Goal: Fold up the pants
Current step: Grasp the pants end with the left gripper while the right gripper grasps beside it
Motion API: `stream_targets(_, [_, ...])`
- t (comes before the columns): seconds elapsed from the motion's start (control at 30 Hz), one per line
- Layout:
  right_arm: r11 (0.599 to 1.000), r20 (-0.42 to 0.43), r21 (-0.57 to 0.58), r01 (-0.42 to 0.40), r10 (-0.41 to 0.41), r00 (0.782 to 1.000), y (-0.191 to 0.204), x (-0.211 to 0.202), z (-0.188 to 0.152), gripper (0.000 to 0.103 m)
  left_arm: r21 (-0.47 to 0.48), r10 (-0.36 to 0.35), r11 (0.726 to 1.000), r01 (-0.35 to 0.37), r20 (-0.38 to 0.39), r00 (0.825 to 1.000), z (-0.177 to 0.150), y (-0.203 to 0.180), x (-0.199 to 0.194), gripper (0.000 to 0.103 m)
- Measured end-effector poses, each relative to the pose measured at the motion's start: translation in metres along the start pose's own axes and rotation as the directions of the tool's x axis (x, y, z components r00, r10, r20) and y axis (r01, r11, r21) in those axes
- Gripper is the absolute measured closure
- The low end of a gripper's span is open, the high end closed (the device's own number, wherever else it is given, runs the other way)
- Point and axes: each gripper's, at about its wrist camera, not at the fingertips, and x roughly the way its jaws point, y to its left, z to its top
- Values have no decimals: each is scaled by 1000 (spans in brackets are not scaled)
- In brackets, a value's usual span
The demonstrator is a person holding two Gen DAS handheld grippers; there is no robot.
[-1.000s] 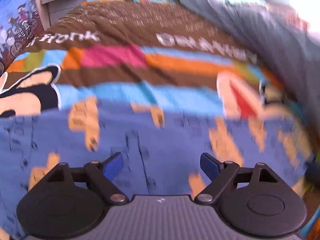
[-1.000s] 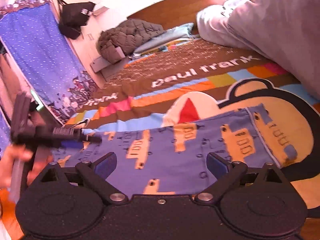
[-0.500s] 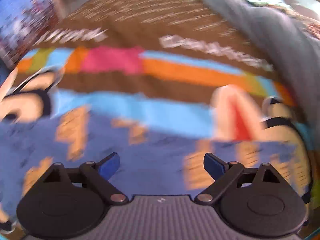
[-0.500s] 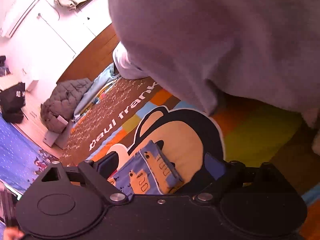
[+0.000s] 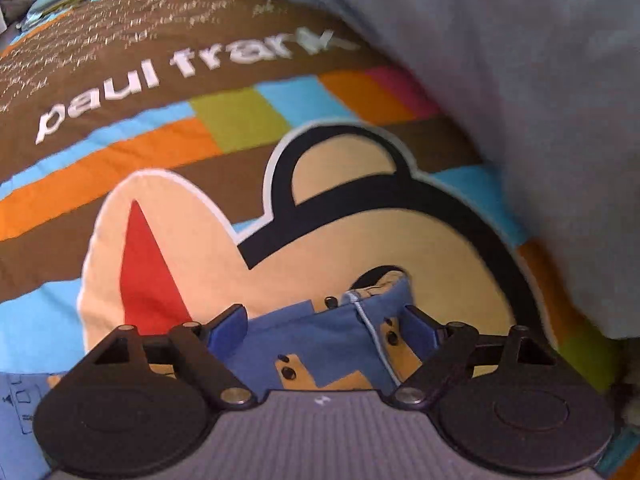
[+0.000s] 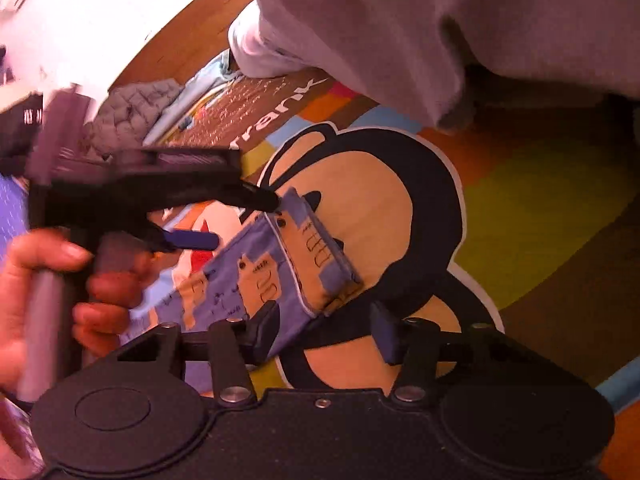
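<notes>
Right wrist view: pants (image 6: 256, 280) at 10 o'clock on quilt (image 6: 540, 208) | my right gripper (image 6: 320, 332) closing, half-wide, around hem corner | left gripper (image 5: 324, 324) wide over hem | next: pinch, lift both corners together.

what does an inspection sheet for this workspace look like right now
surface: cartoon-print bedspread with white lettering, covering the bed.
job's things: blue pants with orange print, one end lying flat on the bedspread.
clutter: grey blanket heaped at the far side; grey quilted jacket near the headboard.
grippers: left claw open, straddling the pants edge; right claw has just been closing, the pants corner between its fingers, pads not visibly pressing.
cables: nothing seen.
surroundings: white wall behind the wooden headboard.
</notes>
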Motion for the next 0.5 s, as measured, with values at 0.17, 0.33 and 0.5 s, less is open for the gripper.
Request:
stream_targets(0.17, [996,-1,82,-15,16,1000,-12,3,2,53,-41,-15,999,15,13,1000,0,5,11,11])
stream_targets(0.33, [998,15,70,-7,6,1000,-7,6,1,54,-63,-4,998,6,35,999,6,9,-6,12])
stream_targets(0.5, [999,22,42,25,-26,999,-1,13,1,83,-70,-60,996,63,40,997,9,8,-34,12])
